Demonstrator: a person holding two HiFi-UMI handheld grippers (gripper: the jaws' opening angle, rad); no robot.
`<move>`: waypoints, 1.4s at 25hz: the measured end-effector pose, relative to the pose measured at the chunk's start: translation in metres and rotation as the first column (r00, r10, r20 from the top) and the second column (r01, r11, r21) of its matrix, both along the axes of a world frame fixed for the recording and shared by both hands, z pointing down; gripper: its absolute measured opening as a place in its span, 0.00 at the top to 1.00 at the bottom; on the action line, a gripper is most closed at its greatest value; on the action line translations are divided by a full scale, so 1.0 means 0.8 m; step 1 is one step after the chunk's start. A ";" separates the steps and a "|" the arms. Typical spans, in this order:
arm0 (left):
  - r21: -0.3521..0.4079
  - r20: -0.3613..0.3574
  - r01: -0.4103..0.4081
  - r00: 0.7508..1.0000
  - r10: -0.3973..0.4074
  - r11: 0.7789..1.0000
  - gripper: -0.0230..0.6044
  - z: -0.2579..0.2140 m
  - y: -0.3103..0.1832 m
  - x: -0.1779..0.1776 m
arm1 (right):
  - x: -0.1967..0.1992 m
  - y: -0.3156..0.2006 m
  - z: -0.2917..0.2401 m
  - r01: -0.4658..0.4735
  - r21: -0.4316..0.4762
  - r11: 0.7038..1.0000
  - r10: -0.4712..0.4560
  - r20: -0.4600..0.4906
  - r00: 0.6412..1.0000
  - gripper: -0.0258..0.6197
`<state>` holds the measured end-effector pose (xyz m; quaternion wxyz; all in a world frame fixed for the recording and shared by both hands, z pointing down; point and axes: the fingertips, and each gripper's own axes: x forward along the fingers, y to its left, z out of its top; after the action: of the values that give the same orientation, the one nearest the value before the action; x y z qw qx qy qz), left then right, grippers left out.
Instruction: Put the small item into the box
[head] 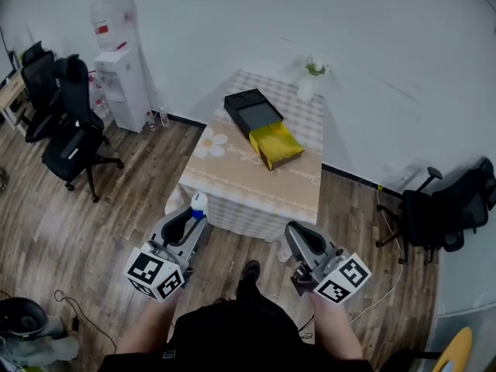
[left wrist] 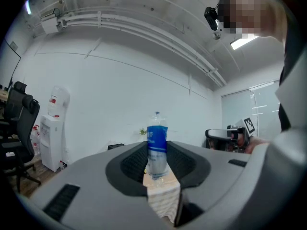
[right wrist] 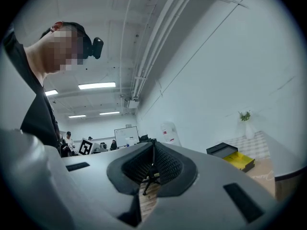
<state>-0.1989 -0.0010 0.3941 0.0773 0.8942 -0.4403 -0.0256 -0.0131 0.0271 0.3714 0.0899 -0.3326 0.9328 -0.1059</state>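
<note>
Clothed table [head: 256,186] bears black box [head: 249,108], yellow box [head: 277,145] and vase [head: 307,88].

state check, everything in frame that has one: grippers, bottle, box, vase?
left gripper: jaws shut on the bottle
right gripper: jaws together, nothing held
bottle: upright, capped, held off the table
box: open, yellow tray slid out, nothing visible in it
vase: upright on the table's far edge
</note>
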 end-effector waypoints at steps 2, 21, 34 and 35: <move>-0.012 0.008 -0.003 1.000 0.003 1.000 0.76 0.004 -0.021 0.012 | 0.013 -0.023 0.005 -0.002 -0.008 1.000 0.002 0.006 1.000 0.90; -0.012 0.086 -0.007 0.996 0.008 1.000 0.76 -0.022 -0.238 0.155 | 0.143 -0.239 0.016 0.029 -0.021 0.999 -0.027 0.087 0.996 0.90; -0.001 0.086 -0.061 0.994 0.061 0.998 0.76 -0.019 -0.306 0.184 | 0.166 -0.288 0.002 -0.017 -0.007 1.000 0.017 0.073 0.997 0.90; 0.000 0.083 -0.069 0.994 0.069 0.998 0.76 -0.016 -0.315 0.185 | 0.165 -0.294 0.001 -0.026 -0.006 1.000 0.026 0.067 0.997 0.90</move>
<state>-0.0510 -0.2532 0.3813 0.0582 0.9092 -0.4120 0.0135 0.1191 -0.2080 0.3721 0.1216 -0.3413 0.9245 -0.1183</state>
